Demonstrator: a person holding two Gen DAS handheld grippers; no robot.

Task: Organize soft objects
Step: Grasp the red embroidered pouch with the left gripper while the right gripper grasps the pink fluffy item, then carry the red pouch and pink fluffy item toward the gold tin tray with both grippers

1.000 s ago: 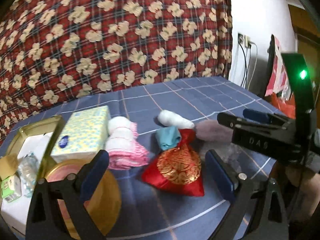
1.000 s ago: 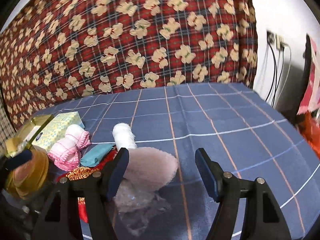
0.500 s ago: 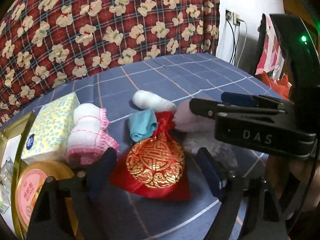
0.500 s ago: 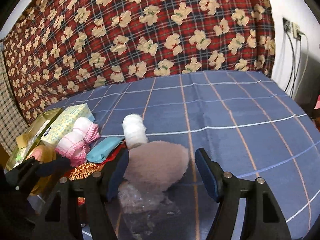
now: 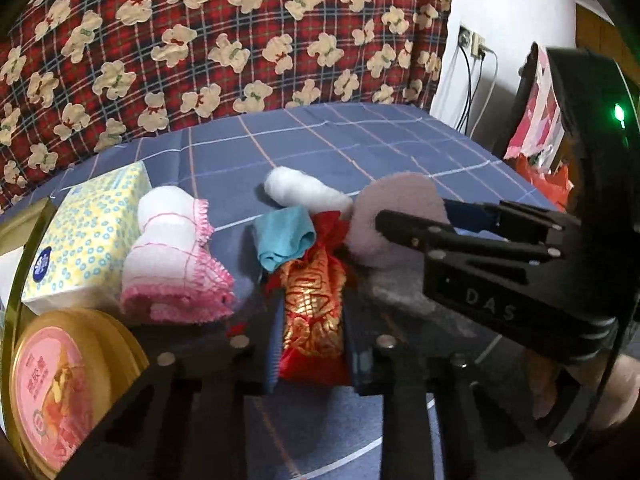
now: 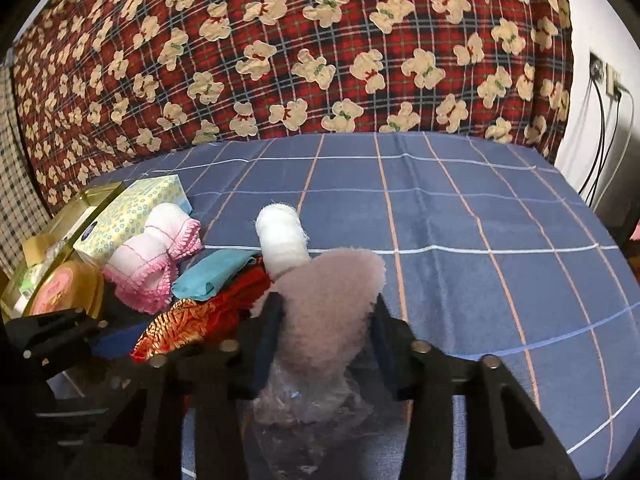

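Note:
My left gripper (image 5: 310, 344) is shut on a red and gold embroidered pouch (image 5: 314, 308), squeezing it between both pads. My right gripper (image 6: 324, 344) is shut on a fluffy mauve pad (image 6: 332, 308) that sits in clear plastic wrap (image 6: 304, 404). The mauve pad (image 5: 396, 220) and the right gripper also show in the left wrist view. A teal cloth (image 5: 284, 236), a white roll (image 5: 300, 190) and a pink-edged white towel (image 5: 172, 256) lie beside the pouch on the blue checked cloth (image 6: 460, 216).
A yellow tissue pack (image 5: 88, 236) lies at the left. A round gold tin with a pink lid (image 5: 52, 388) and a gold box (image 6: 60, 216) stand at the left edge. A bear-print blanket (image 6: 280, 48) rises behind. Wall cables (image 6: 608, 120) hang at right.
Both grippers have closed: the left onto the red pouch, the right onto the mauve pad. Both have moved forward and down to these objects.

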